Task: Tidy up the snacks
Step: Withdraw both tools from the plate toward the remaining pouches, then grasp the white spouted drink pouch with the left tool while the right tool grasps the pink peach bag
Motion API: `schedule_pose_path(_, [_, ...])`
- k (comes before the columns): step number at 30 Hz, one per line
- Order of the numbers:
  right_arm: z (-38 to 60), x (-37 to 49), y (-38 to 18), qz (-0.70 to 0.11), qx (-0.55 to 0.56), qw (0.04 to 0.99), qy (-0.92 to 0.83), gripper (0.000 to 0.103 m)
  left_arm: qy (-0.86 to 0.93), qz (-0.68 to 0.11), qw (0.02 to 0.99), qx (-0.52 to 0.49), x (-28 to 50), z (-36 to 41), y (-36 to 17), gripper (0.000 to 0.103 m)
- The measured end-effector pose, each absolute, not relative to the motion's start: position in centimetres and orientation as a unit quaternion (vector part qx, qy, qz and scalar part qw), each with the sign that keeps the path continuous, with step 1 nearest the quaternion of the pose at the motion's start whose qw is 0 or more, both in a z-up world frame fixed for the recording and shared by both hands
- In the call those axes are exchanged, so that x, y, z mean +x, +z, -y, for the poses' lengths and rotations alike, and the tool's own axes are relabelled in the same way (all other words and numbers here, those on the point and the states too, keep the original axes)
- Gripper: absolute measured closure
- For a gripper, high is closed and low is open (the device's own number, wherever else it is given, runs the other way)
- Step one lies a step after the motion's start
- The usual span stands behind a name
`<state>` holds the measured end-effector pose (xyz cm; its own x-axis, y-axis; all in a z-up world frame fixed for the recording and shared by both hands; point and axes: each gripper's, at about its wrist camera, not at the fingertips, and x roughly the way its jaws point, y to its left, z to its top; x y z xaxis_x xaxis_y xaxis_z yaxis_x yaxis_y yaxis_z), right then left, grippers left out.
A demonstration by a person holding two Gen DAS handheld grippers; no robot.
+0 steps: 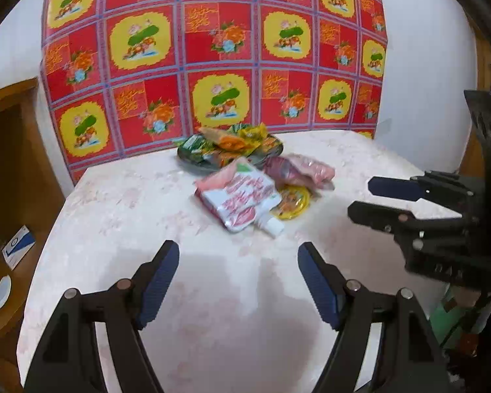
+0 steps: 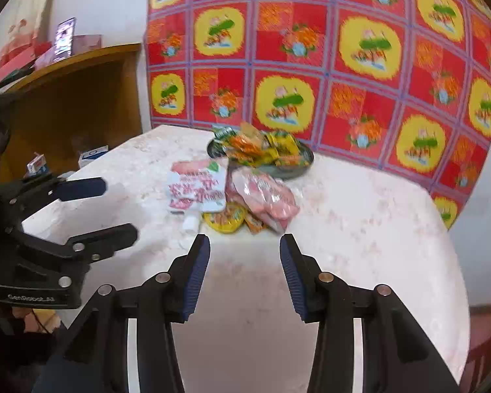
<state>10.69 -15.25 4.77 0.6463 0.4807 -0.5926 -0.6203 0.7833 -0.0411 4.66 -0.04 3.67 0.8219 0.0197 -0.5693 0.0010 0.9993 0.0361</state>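
Note:
A white and red spouted pouch (image 1: 239,196) (image 2: 198,190) lies on the pale marble table (image 1: 114,213) (image 2: 360,213). Beside it are a pink packet (image 1: 298,168) (image 2: 265,193) and a round yellow snack (image 1: 293,203) (image 2: 226,219). Behind them, a dark plate (image 1: 190,163) (image 2: 298,167) holds several green, orange and yellow packets (image 1: 229,142) (image 2: 255,147). My left gripper (image 1: 238,249) (image 2: 118,208) hovers wide open, short of the pouch, with nothing in it. My right gripper (image 2: 245,242) (image 1: 363,198) is open more narrowly, just short of the yellow snack, and holds nothing.
A red and yellow patterned cloth (image 1: 212,49) (image 2: 327,49) hangs on the wall behind the table. A wooden shelf unit (image 1: 13,163) (image 2: 75,98) stands to the left, with small boxes (image 2: 37,163) on it. The table's rounded front edge is close below both grippers.

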Motion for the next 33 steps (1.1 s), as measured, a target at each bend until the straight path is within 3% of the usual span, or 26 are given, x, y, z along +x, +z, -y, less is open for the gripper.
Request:
schedule_pose_path(17, [16.2, 12.9, 2.1, -0.344, -0.111, 0.9, 0.245, 0.057, -0.059, -0.351, 0.932, -0.061, 5.7, -1.4, 2.3, 0.024])
schedule_pose_path(26, [16.7, 13.2, 1.8, -0.355, -0.098, 0.896, 0.249, 0.057, -0.021, -0.391, 0.915, -0.093, 11.8, -3.6, 5.4, 0.017])
schedule_pose_path(33, [16.9, 13.5, 1.9, -0.358, -0.091, 0.892, 0.26, 0.057, -0.014, -0.419, 0.89, -0.18, 16.1, -6.2, 3.4, 0.017])
